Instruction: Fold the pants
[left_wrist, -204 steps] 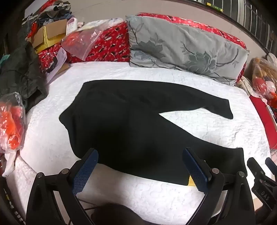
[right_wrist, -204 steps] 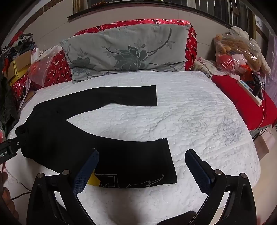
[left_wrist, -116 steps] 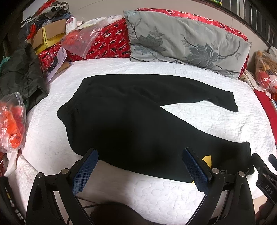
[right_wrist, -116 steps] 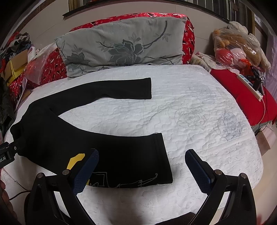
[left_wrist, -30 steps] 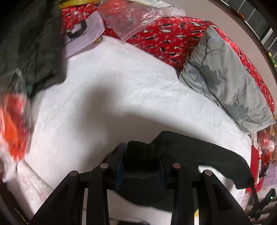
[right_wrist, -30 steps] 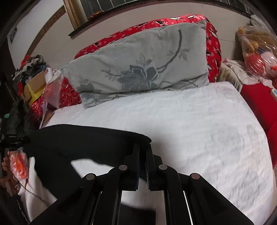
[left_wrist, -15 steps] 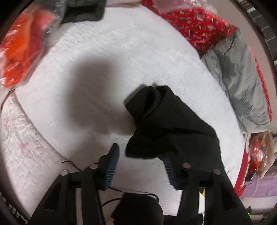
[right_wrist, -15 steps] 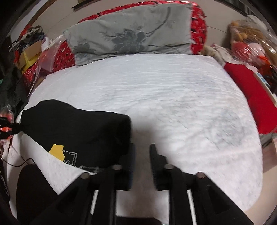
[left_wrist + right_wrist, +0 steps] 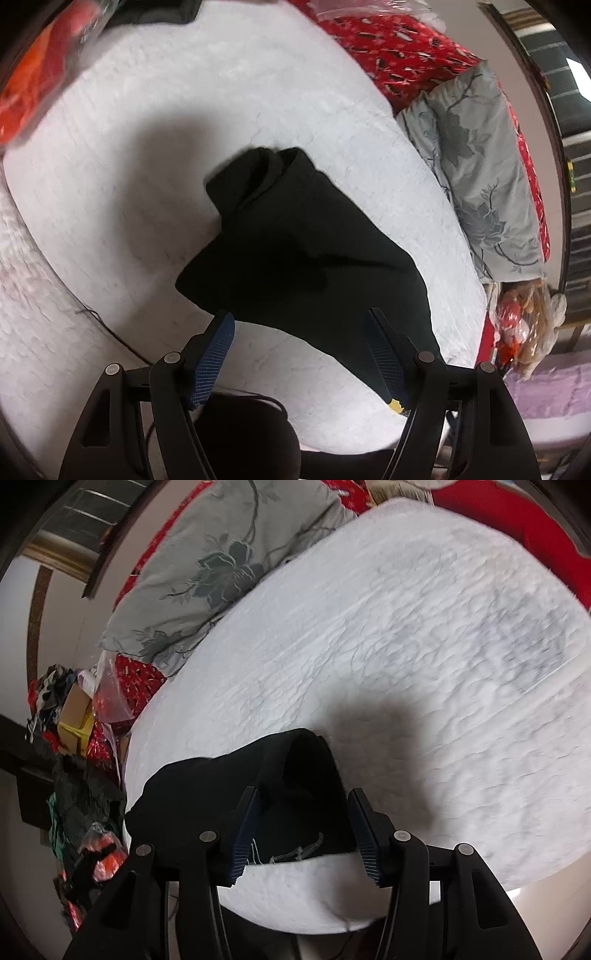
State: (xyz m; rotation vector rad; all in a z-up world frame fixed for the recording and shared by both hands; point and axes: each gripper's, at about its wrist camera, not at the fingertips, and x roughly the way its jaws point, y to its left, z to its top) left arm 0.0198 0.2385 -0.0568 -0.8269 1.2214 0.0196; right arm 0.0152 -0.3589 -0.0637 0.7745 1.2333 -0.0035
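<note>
On the white quilted bed [image 9: 140, 110], the black pants [image 9: 306, 251] are being seen as a folded bundle near the front edge, lying loose on the quilt and gripped by neither tool. At the far left of the left wrist view, an orange-red plastic bag [image 9: 33, 74] is being shown at the bed's edge, blurred. Further right, the left gripper [image 9: 301, 356] is being held above the near edge of the bundle with its blue-padded fingers [image 9: 210, 363] spread wide, nothing being pinched between them; a small yellow patch [image 9: 397, 405] of the garment is being shown beside the right finger. At the right of that view, a grey floral pillow [image 9: 476, 177] is being propped against a red patterned cushion [image 9: 391, 48].

From the right wrist view, clutter and a cardboard box [image 9: 74, 709] are being seen at the left, beside the bed. Toward the middle, the right gripper [image 9: 304, 836] is being held with its fingers parted on either side of the bundle's rounded end [image 9: 295, 775]; whether the pads are touching the cloth cannot be told. A pale stitched design [image 9: 295, 853] is being shown on the cloth between the fingers.
</note>
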